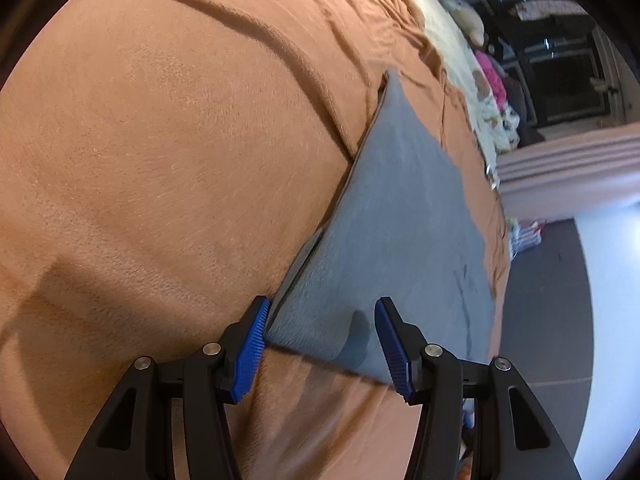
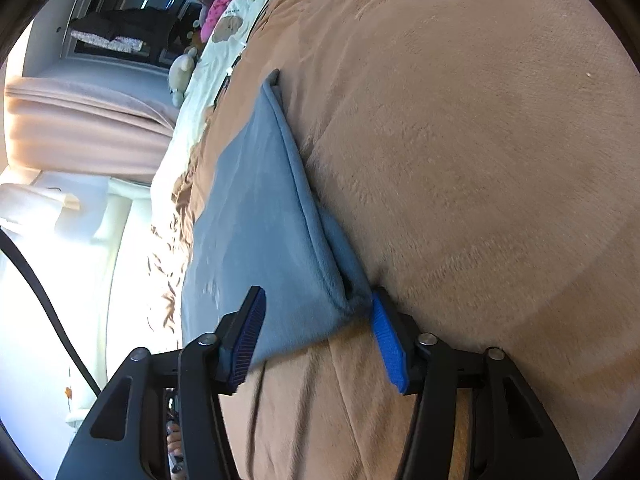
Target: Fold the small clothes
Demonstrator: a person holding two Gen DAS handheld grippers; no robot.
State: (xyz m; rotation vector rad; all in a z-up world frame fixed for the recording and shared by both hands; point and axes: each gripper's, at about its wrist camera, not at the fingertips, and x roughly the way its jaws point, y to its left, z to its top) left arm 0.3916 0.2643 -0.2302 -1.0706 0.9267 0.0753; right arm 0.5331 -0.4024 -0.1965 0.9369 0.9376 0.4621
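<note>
Two tools frame one grey cloth (image 1: 392,216), which lies folded flat on a brown plush blanket (image 1: 168,152) spread over the bed. In the left wrist view the left tool (image 1: 320,338) stands with its blue ribbed pads wide apart, straddling the cloth's near corner; one pad (image 1: 252,344) sits just beside the cloth's layered edge, the other (image 1: 394,348) over the cloth's near hem, and nothing is pinched between them. The cloth's folded edge shows two layers slightly offset, running away from the tool toward a pointed far corner.

In the right wrist view the right tool (image 2: 318,334) is likewise spread wide around the cloth's (image 2: 260,216) other near corner. One pad (image 2: 248,340) overlaps the cloth's flat face; the other (image 2: 386,344) lies just beside the corner where the layers gape a little. Whether either pad actually touches the fabric I cannot tell.

Beyond the cloth, past the blanket's (image 2: 460,140) wrinkled edge, a cream sheet (image 2: 208,64) with printed figures carries a pale plush toy (image 2: 182,74) and a pink item (image 2: 218,10). Pink curtains (image 2: 80,124) hang to the side of the cloth, by a dark window (image 2: 132,12).
</note>
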